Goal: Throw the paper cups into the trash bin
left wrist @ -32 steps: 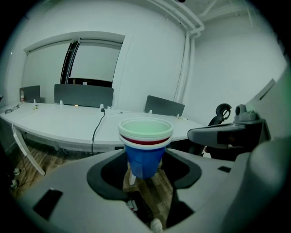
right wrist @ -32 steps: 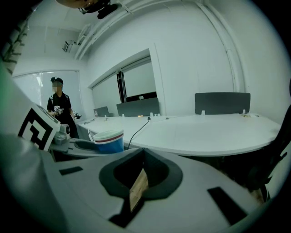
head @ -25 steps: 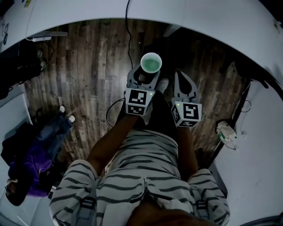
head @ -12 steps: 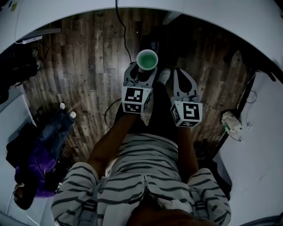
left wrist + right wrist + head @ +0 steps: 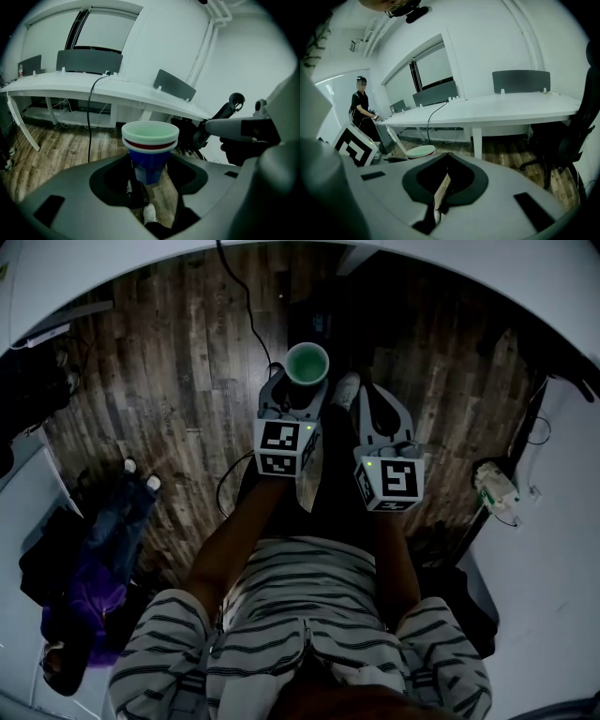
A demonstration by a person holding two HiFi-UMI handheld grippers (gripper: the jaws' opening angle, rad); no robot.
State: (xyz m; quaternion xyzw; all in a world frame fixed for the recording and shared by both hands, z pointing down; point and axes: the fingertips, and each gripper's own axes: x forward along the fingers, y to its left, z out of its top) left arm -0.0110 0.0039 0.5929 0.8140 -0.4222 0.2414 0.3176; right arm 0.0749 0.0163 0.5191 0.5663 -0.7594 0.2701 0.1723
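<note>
A nested stack of paper cups (image 5: 307, 364), green inside with a red and a blue cup beneath (image 5: 150, 145), stands upright in my left gripper (image 5: 302, 390). The jaws are shut on the blue cup's lower wall (image 5: 149, 171). This gripper hangs over the wooden floor in front of the person's legs. My right gripper (image 5: 368, 397) is just to the right of it, with its pads together and nothing between them (image 5: 440, 187). The cups' rim (image 5: 420, 151) shows at its left in the right gripper view. No trash bin is in view.
A long curved white desk (image 5: 487, 110) runs ahead, and a cable (image 5: 246, 306) hangs from it to the floor. A black office chair (image 5: 562, 140) stands at the right. A person (image 5: 361, 105) stands at the far left. Dark bags and clothes (image 5: 80, 587) lie at the floor's left.
Both grippers have sunk toward the floor, and the cups went down with the left one. The hold on the cups is the same, and the right jaws stayed together.
</note>
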